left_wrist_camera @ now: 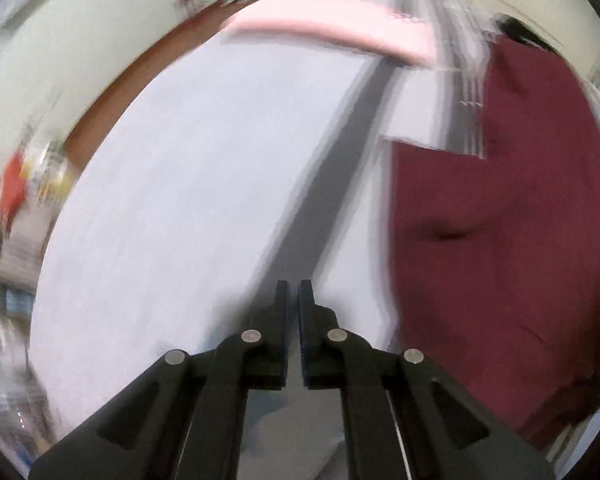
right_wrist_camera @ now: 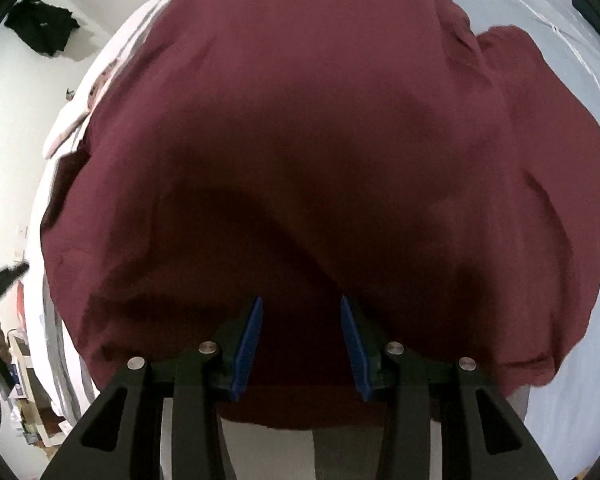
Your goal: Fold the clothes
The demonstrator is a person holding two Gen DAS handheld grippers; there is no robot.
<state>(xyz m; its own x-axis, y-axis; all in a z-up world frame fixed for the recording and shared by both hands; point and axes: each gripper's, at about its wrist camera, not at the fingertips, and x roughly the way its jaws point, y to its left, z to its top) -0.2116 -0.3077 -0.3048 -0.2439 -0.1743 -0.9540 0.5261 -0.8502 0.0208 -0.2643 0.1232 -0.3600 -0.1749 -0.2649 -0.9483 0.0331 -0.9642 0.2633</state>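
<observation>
With the maroon garment (right_wrist_camera: 320,140) spread across the frame's centre on the pale table (right_wrist_camera: 572,60), the right gripper (right_wrist_camera: 301,312), jaws apart, hovers over its near hem while the left gripper (left_wrist_camera: 293,292), jaws together and empty, hangs over bare table lower centre, so the next move likely calls for pinching the hem to fold.

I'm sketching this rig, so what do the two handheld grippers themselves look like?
The left gripper and the right gripper are both matte black plastic, with angular linkage arms and round silver pivot pins. Ribbed blue pads line the right gripper's fingers. No cables, markings or sleeves are visible.
</observation>
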